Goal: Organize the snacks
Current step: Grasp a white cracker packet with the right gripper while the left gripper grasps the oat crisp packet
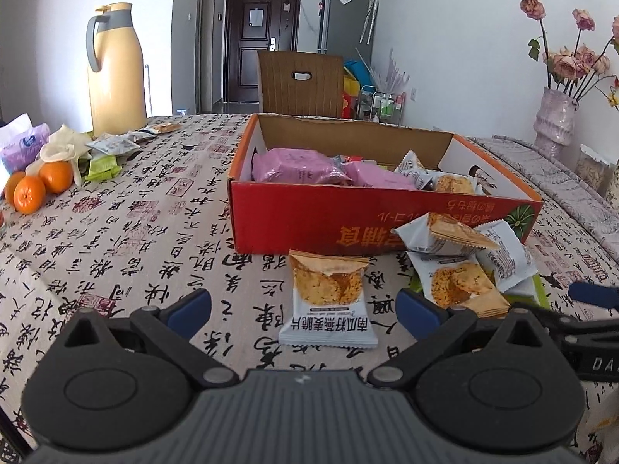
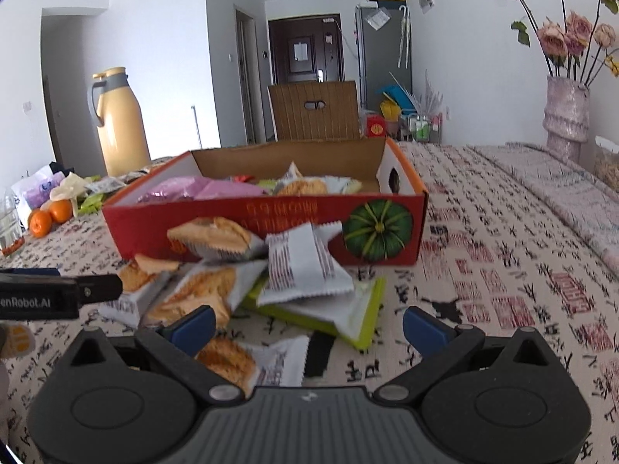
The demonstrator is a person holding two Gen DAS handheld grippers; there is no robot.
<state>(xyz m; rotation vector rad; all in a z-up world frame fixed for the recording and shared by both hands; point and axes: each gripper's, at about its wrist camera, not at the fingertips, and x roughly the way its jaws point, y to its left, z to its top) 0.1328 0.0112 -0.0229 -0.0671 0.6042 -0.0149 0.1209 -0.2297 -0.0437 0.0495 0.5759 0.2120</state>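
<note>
While both grippers, left (image 1: 303,311) and right (image 2: 309,326), hover spread and empty, the lone packet (image 1: 328,301) at lower centre seems next for the box (image 1: 348,220).

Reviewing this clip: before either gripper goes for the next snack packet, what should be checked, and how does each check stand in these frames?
1. Left gripper open: ok, fingers spread, nothing between them.
2. Right gripper open: ok, and it holds nothing.
3. Target lined up: ok, a single cracker packet lies flat on the tablecloth between the left fingers.
4. Red box open with room: ok, no lid, and bare cardboard shows at the right end.
5. Pile of packets in front of the box stable: not ok, they overlap on a green packet.
6. The two grippers clear of each other: cannot tell; they are close.
</note>
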